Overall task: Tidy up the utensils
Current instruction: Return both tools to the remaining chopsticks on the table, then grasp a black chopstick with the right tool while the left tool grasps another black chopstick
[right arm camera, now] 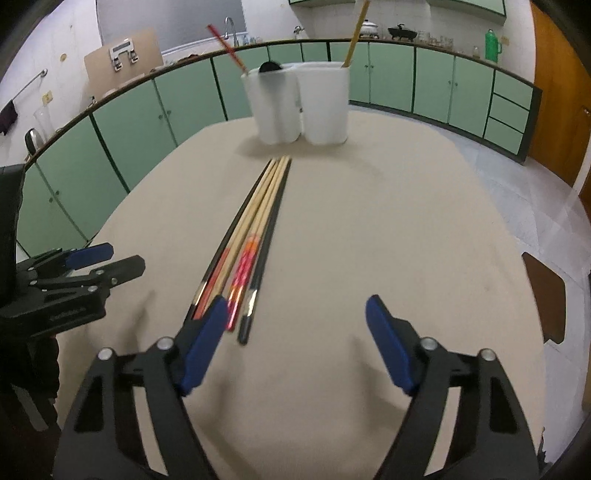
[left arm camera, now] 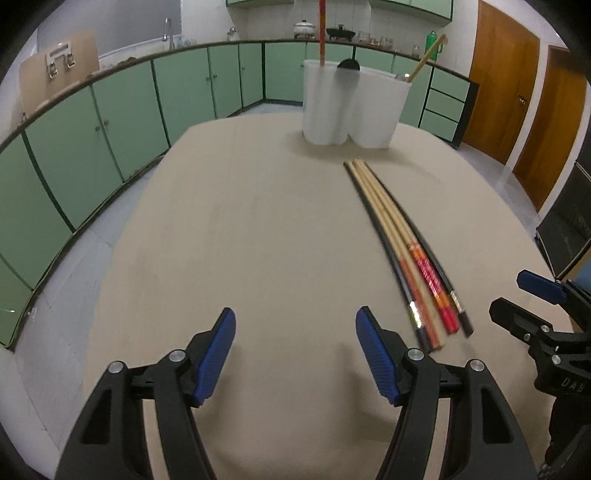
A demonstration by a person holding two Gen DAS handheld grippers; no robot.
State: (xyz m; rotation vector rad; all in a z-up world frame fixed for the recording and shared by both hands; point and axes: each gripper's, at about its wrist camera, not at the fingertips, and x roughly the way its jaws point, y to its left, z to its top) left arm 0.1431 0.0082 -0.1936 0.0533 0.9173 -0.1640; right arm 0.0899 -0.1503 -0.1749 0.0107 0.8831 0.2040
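Several chopsticks (left arm camera: 399, 240) (right arm camera: 255, 229), black, bamboo and red-patterned, lie side by side on the beige table (left arm camera: 258, 240) (right arm camera: 388, 240), tips toward two white holders (left arm camera: 351, 107) (right arm camera: 301, 103). One holder has a red chopstick (left arm camera: 322, 29) (right arm camera: 227, 46) and a black utensil in it, the other a bamboo chopstick (left arm camera: 428, 55) (right arm camera: 356, 33). My left gripper (left arm camera: 295, 350) hovers open over bare table, left of the chopsticks' near ends. My right gripper (right arm camera: 295, 343) is open too, its left finger (right arm camera: 203, 343) over the bundle's near ends, nothing gripped.
Green cabinets (left arm camera: 110, 122) (right arm camera: 406, 81) curve around the back, with a sink tap, pots and a green flask (right arm camera: 493, 46) on the counter. Wooden doors (left arm camera: 517, 92) stand at the right. A chair seat (right arm camera: 546, 295) shows by the table's right edge.
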